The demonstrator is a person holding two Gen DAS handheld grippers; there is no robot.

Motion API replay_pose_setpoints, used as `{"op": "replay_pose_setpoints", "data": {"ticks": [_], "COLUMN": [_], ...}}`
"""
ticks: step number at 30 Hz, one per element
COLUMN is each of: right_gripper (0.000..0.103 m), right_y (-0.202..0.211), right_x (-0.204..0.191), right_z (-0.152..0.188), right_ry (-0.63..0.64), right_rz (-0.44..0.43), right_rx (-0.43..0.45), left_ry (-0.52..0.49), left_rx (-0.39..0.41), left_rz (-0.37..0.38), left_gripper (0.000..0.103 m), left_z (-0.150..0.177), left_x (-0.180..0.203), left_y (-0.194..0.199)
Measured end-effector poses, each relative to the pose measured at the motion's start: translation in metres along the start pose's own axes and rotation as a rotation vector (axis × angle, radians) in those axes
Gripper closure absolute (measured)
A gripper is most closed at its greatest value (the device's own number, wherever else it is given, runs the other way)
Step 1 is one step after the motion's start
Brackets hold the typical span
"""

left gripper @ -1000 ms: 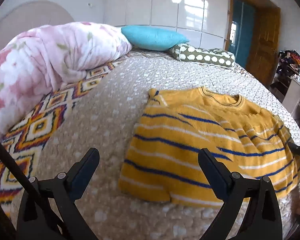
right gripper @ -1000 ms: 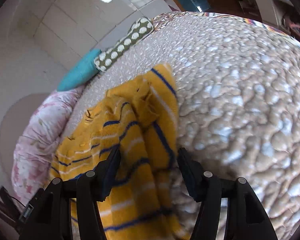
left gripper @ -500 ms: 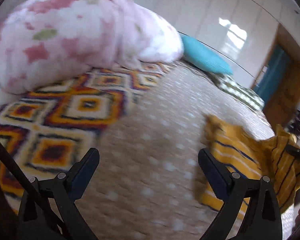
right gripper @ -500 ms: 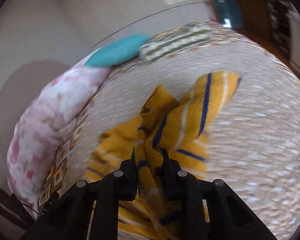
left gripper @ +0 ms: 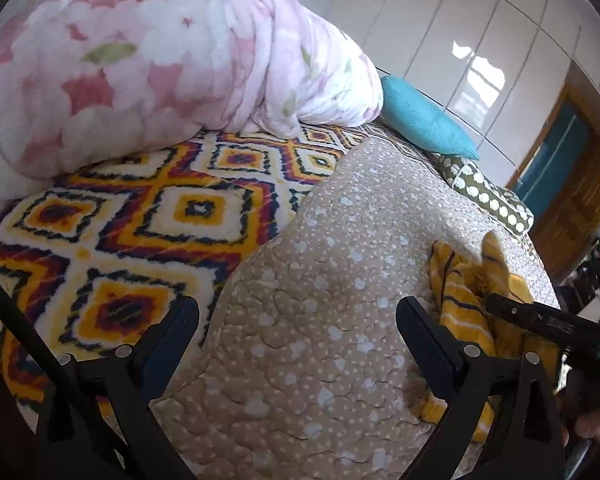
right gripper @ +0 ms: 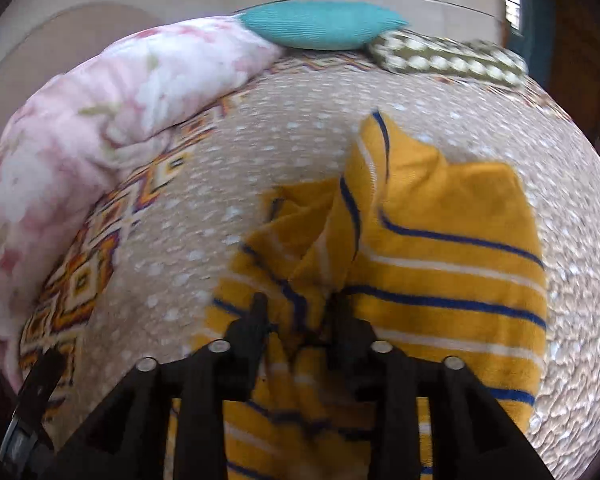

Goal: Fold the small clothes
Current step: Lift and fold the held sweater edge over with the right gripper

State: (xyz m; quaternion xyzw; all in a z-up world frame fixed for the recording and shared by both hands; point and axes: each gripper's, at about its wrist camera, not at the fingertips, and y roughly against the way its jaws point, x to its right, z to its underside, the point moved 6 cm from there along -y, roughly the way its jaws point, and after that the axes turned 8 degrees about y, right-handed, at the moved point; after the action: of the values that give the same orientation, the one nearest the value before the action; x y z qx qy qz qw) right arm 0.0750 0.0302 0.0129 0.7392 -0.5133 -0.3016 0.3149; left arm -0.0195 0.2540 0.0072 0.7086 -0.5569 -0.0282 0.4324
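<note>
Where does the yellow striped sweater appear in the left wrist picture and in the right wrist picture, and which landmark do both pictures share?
Left wrist view: the yellow striped sweater is bunched at the right edge, partly behind the right gripper.
Right wrist view: it fills the lower centre and right, lying on the beige quilt, under the gripper.
Shared landmark: the teal pillow, next to the pink floral blanket.

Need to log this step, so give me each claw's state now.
Left claw: open, nothing between its fingers.
Right claw: jaws opening, striped yellow sweater lying between them.
</note>
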Motion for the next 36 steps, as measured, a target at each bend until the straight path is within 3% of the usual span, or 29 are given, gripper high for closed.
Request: {"op": "replay_pose_setpoints", "data": {"ticks": [2, 6, 9, 11, 12, 13, 14, 17, 20, 21, 24, 27, 28, 30, 31, 32, 34, 36], "right_gripper": [0.043, 0.042, 0.042, 0.047, 0.057, 0.083, 0.093, 0.093, 0.097, 0.097, 0.097, 0.097, 0.096, 0.07, 0.051, 0.046, 0.046, 0.046], "right_y": [0.006, 0.035, 0.06, 0.068, 0.069, 0.065, 0.061, 0.035, -0.003, -0.011, -0.011, 0.023, 0.034, 0.045, 0.043, 0.037, 0.018, -0.001], "right_x": [-0.009, -0.01, 0.001, 0.007, 0.008, 0.008, 0.01, 0.016, -0.003, -0.01, -0.02, -0.015, -0.011, -0.004, -0.002, -0.002, -0.003, -0.002], "right_z": [-0.001, -0.005, 0.004, 0.018, 0.023, 0.032, 0.037, 0.05, 0.061, 0.064, 0.062, 0.045, 0.038, 0.024, 0.018, 0.013, 0.006, 0.001], "right_ry": [-0.018, -0.083, -0.074, 0.003, 0.038, 0.096, 0.111, 0.048, -0.016, -0.007, 0.039, 0.065, 0.066, 0.046, 0.039, 0.039, 0.066, 0.128], "right_rz": [-0.103, -0.297, -0.237, -0.111, -0.054, 0.03, 0.052, 0.021, -0.154, -0.17, -0.164, -0.127, -0.096, -0.035, -0.024, -0.011, 0.037, 0.147], "right_rx": [0.013, 0.083, 0.121, 0.096, 0.085, 0.056, 0.035, -0.037, -0.114, -0.135, -0.144, -0.045, -0.004, 0.038, 0.041, 0.027, -0.01, -0.035], "left_ry": [0.018, 0.037, 0.032, 0.027, 0.023, 0.023, 0.025, 0.022, 0.002, -0.004, -0.015, -0.014, -0.013, -0.015, -0.022, -0.029, -0.032, -0.02], "left_rx": [-0.003, -0.021, -0.029, -0.029, -0.031, -0.034, -0.038, -0.043, -0.034, -0.033, -0.044, -0.044, -0.044, -0.044, -0.042, -0.041, -0.043, -0.054], "left_rz": [-0.003, -0.005, 0.0, 0.001, 0.001, 0.003, 0.008, 0.009, -0.006, -0.007, -0.003, 0.008, 0.012, 0.021, 0.02, 0.016, 0.013, 0.016], "left_gripper": [0.005, 0.005, 0.005, 0.005, 0.005, 0.005, 0.005, 0.005, 0.005, 0.005, 0.005, 0.005, 0.005, 0.005, 0.005, 0.005, 0.005, 0.005], "left_z": [0.0, 0.001, 0.003, 0.004, 0.005, 0.007, 0.008, 0.011, 0.013, 0.013, 0.015, 0.016, 0.015, 0.015, 0.016, 0.017, 0.018, 0.018], "left_x": [-0.004, -0.008, -0.006, -0.004, -0.002, -0.002, -0.001, 0.002, 0.005, 0.006, 0.008, 0.009, 0.009, 0.012, 0.013, 0.014, 0.014, 0.012], "left_y": [-0.001, -0.004, -0.005, -0.005, -0.005, -0.006, -0.007, -0.008, -0.009, -0.009, -0.011, -0.008, -0.008, -0.007, -0.007, -0.007, -0.007, -0.009]}}
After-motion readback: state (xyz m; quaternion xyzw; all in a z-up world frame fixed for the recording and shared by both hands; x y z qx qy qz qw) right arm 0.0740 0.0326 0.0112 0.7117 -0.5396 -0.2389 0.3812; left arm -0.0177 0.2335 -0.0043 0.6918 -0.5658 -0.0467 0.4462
